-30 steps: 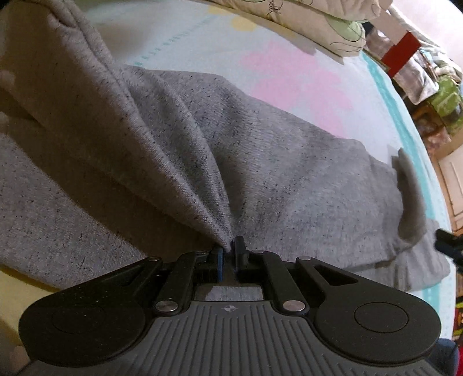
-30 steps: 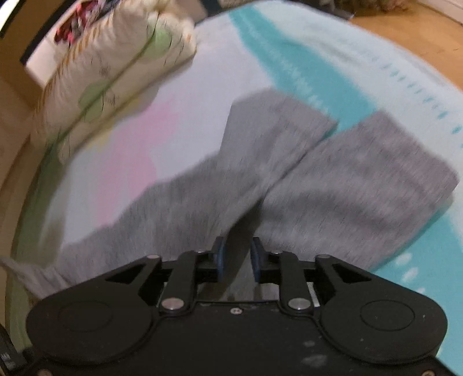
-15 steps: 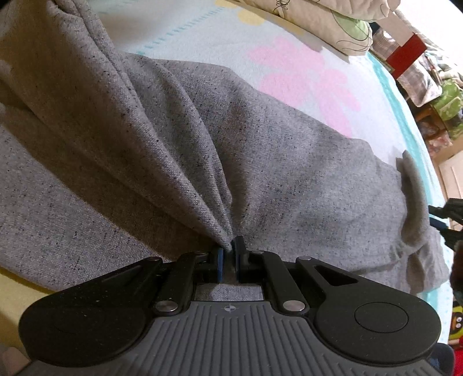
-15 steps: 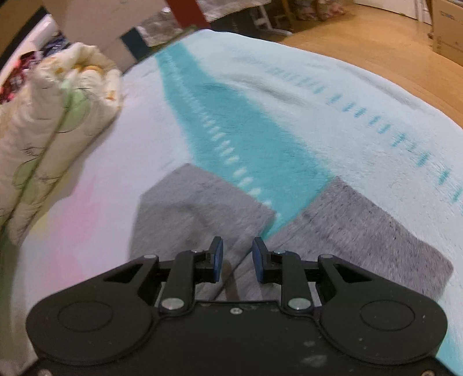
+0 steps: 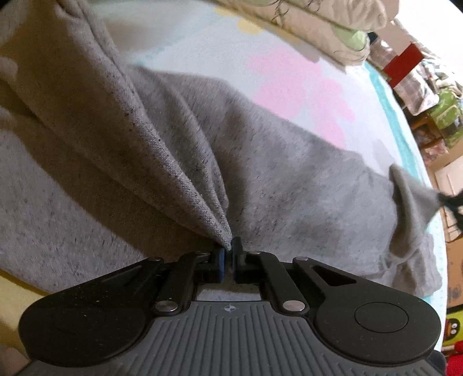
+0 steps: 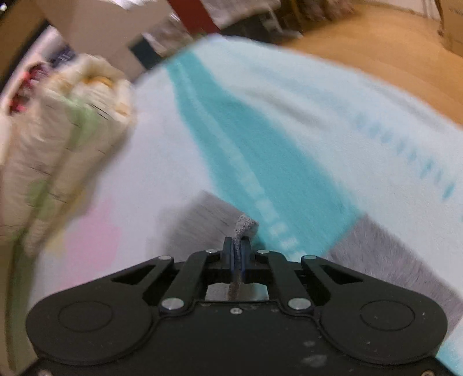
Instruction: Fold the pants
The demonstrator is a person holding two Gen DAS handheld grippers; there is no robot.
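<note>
The left gripper (image 5: pixel 228 254) clamps the pants (image 5: pixel 289 179), whose leg runs toward two o'clock (long axis), where the right gripper (image 6: pixel 239 251) is closing on the cuff (image 6: pixel 244 225).

The pants (image 5: pixel 289 179) lie spread on the bed cover (image 5: pixel 202 57), reaching from the left edge of the left wrist view to its right side. Behind the pants, at the far edge of the cover, sits a folded quilt (image 5: pixel 318 26). Right of the pants, off the bed, stand cluttered boxes (image 5: pixel 434 115). In the right wrist view, the wooden floor (image 6: pixel 390 57) lies beyond the pants, past the cover.
</note>
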